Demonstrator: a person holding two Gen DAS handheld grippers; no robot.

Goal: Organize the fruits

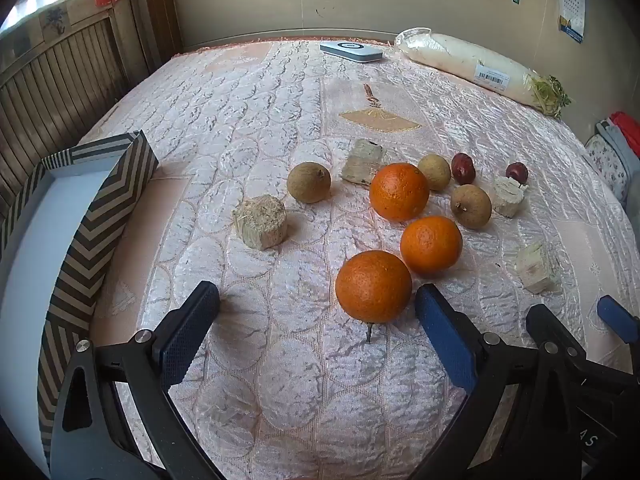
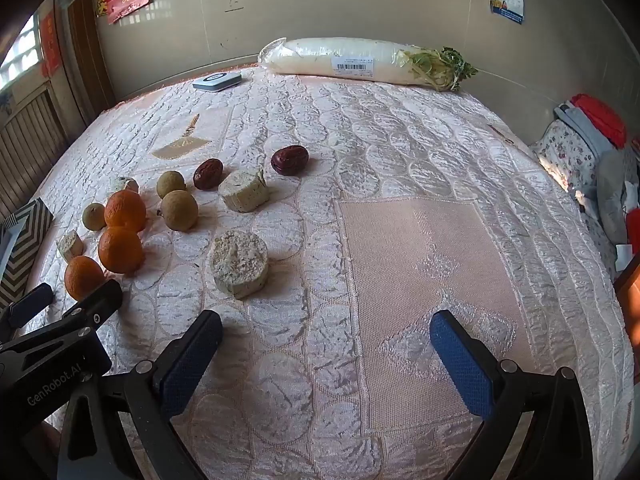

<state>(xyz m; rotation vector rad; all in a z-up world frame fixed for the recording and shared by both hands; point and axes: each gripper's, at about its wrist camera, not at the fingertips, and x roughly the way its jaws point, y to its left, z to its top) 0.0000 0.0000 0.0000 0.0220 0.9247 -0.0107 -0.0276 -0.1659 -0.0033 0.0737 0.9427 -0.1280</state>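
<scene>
Three oranges lie on the pink quilted cloth; the nearest orange (image 1: pixel 373 286) sits just ahead of my left gripper (image 1: pixel 316 300), which is open and empty. Behind it are two more oranges (image 1: pixel 431 244) (image 1: pixel 399 191), three brown longans (image 1: pixel 309 182), two red dates (image 1: pixel 463 168) and several pale sugarcane chunks (image 1: pixel 260 222). A striped box (image 1: pixel 100 216) with a white inside stands at the left. My right gripper (image 2: pixel 326 332) is open and empty over bare cloth, right of a sugarcane chunk (image 2: pixel 239 263) and the oranges (image 2: pixel 120 249).
A wrapped white radish (image 2: pixel 352 58) and a small white-blue device (image 2: pixel 217 80) lie at the far edge by the wall. Folded clothes (image 2: pixel 588 136) sit off the right side. A wooden slatted panel (image 1: pixel 60 68) is at the left.
</scene>
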